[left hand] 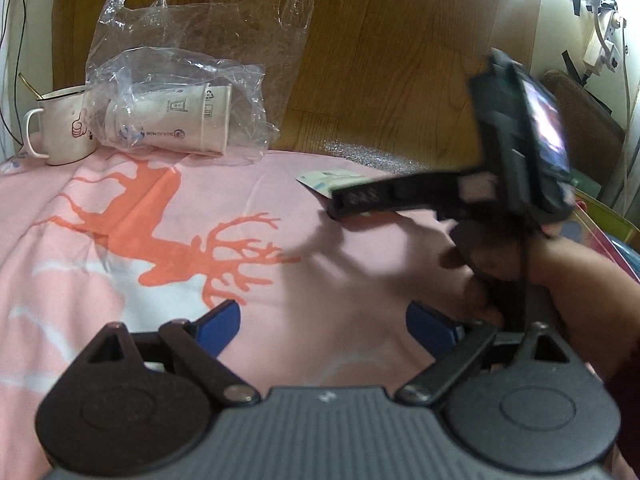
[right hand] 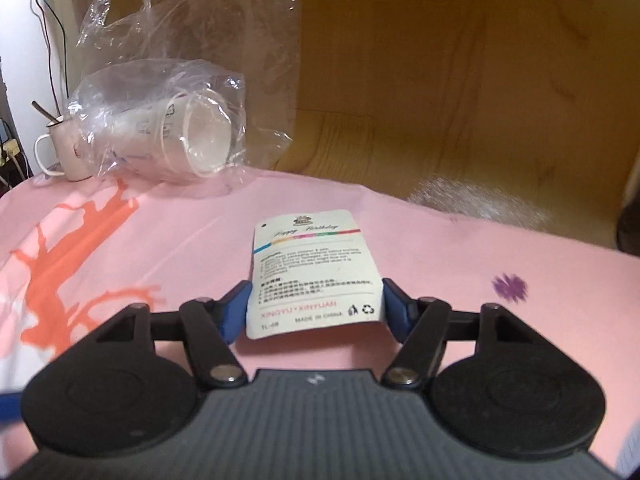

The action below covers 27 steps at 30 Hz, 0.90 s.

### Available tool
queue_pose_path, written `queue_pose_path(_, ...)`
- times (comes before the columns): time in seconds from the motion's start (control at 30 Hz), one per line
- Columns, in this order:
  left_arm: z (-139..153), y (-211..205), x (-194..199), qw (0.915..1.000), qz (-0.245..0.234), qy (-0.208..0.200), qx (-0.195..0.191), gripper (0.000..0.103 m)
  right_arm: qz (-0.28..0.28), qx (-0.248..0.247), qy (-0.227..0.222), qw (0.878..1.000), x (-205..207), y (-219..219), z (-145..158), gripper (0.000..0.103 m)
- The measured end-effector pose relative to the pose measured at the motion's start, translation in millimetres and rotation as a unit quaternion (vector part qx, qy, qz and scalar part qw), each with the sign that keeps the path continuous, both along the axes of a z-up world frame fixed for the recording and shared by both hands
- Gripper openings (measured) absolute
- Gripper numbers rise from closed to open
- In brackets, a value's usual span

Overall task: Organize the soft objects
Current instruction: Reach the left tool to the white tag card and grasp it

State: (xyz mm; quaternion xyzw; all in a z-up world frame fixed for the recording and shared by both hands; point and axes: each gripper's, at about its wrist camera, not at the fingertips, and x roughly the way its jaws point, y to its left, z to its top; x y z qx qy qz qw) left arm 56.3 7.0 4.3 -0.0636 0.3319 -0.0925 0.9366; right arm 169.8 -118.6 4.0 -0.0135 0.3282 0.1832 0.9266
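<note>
A pink sheet [right hand: 440,248] covered the bed; a white packet [right hand: 312,272] was flanked, untouched, by the spread right gripper [right hand: 316,308], and the left gripper [left hand: 320,320] was held spread above bare sheet

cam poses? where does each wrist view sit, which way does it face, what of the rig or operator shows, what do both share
Left wrist: on the left gripper, low over the pink cloth, facing the wooden board; blue fingers apart, the right gripper and the hand holding it cross at right.
Right wrist: on the right gripper, facing the same way; fingers flank a white packet.
Shared: bagged paper cups, mug, packet.
</note>
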Motion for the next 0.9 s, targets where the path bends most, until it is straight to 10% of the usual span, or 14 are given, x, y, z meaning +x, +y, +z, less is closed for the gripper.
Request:
queue_pose_path(0.53,1.9,-4.5,-10.9,0.9954,-0.072,0.019,-0.06,0.095,-0.059,0.016,-0.024,0.998,-235.0,-114.3,-6.3,0.071)
queue_pose_path(0.73,8.6,-68.7,-60.3,0.9592,-0.219,0.118,-0.133,0.094,-0.127,0.136,-0.049,0.981,-302.3,-144.1,-22.6,0.071)
queue_pose_path(0.8,9.9,-92.1,-74.7,0.9551,-0.239,0.129,-0.118,0.083,-0.143,0.186,-0.052,0.971,-310.4,-153.5,-27.7,0.071)
queue_pose_path(0.9,8.6,-121.0,-86.5,0.9384,-0.284,0.149,-0.128,0.035,-0.149,0.211,-0.062,0.964,-310.3,-154.9,-33.5,0.071)
